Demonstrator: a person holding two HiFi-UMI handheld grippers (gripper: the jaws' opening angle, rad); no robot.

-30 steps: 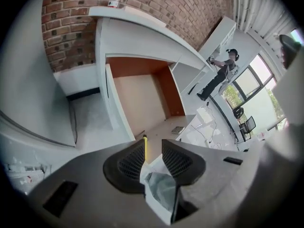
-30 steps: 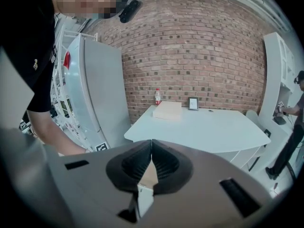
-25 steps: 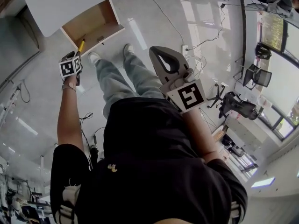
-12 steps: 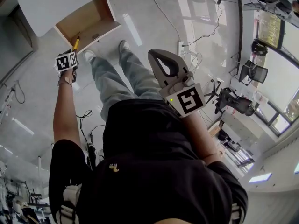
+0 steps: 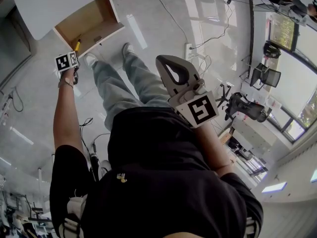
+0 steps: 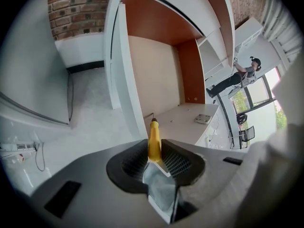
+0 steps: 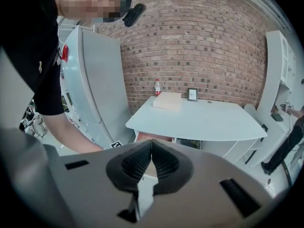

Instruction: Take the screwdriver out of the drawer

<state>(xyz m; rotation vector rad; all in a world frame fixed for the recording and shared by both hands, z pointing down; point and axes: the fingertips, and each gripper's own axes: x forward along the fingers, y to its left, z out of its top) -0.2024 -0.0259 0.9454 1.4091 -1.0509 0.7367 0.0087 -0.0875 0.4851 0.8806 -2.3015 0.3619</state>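
Note:
My left gripper (image 6: 154,155) is shut on the yellow handle of the screwdriver (image 6: 153,141), whose tip points away from the jaws. In the head view the left gripper (image 5: 72,58) is held out at arm's length by the front edge of the open wooden drawer (image 5: 81,21), with the screwdriver (image 5: 77,44) sticking out toward it. The drawer (image 6: 164,75) fills the left gripper view with its tan bottom and brown sides. My right gripper (image 5: 166,63) hangs in front of the person's chest; its jaws (image 7: 151,158) are shut with nothing between them.
The drawer belongs to a white table (image 7: 199,120) that carries a box (image 7: 167,100), a bottle (image 7: 157,87) and a small frame (image 7: 192,94). A tall grey cabinet (image 7: 90,84) stands at its left. Cables and a power strip (image 5: 188,48) lie on the floor.
The left gripper with the screwdriver has drifted slightly up and left in the head view. The right gripper has hardly moved.

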